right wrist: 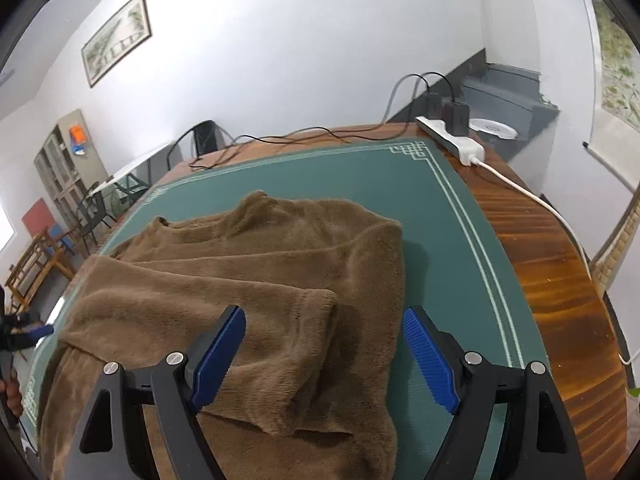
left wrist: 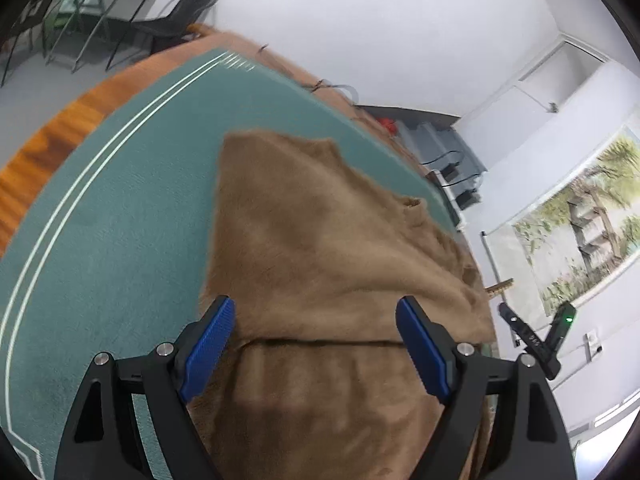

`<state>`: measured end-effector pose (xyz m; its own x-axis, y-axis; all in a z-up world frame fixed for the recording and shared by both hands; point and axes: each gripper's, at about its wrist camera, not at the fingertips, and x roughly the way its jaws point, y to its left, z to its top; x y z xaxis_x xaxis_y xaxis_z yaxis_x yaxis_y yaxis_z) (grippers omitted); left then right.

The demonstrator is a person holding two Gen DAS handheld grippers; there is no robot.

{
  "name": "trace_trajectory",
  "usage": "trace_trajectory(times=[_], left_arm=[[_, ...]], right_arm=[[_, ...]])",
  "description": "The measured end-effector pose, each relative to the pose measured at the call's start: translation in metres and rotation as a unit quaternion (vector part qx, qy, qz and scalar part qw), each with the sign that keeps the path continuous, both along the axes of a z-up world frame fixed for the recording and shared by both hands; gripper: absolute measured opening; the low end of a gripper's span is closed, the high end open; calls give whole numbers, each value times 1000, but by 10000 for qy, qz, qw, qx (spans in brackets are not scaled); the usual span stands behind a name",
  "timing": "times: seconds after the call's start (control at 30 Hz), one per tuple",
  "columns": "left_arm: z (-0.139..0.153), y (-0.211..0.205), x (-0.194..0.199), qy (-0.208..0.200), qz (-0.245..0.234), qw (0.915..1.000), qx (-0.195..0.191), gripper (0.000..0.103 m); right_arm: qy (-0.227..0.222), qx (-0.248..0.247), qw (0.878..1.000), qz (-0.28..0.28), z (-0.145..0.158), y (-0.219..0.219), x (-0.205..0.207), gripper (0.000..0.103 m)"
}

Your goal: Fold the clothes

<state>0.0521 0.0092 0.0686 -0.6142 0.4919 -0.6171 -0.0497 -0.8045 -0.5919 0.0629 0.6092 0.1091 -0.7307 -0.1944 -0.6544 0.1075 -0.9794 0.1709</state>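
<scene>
Two grippers are held above one brown fleece garment (right wrist: 248,272), which is spread on the green mat (right wrist: 432,216) of the table (right wrist: 560,280). The left gripper (left wrist: 316,316) and right gripper (right wrist: 324,328) are both kept released, jaws wide, nothing gripped, probably so a fresh edge can be taken. A sleeve (right wrist: 256,320) is laid across the garment's body; the plush cloth is creased and partly doubled over.

A wooden table (right wrist: 560,280) carries a green mat (right wrist: 360,184) with pale border lines. A brown fleece garment (right wrist: 260,260) lies on the mat, under the right claw; a white power strip (right wrist: 452,138) and cables sit far beyond.
</scene>
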Motion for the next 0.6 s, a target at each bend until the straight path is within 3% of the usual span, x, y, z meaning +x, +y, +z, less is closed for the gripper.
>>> trace_trajectory(times=[0.2,0.4,0.6], left_arm=[[14,24,-44,64,-212,9987,-456,86],[-16,-5,-101,-453,454,9947,-807,86],[-39,-10,-134,-760,418,9925,-862,85]], right_arm=[[-498,-510,9974,114,-17,7,-28,83],[-884,-864,9921,215,-38,13,-49,83],[-940,-758,9918,410,-48,5,-57,83]])
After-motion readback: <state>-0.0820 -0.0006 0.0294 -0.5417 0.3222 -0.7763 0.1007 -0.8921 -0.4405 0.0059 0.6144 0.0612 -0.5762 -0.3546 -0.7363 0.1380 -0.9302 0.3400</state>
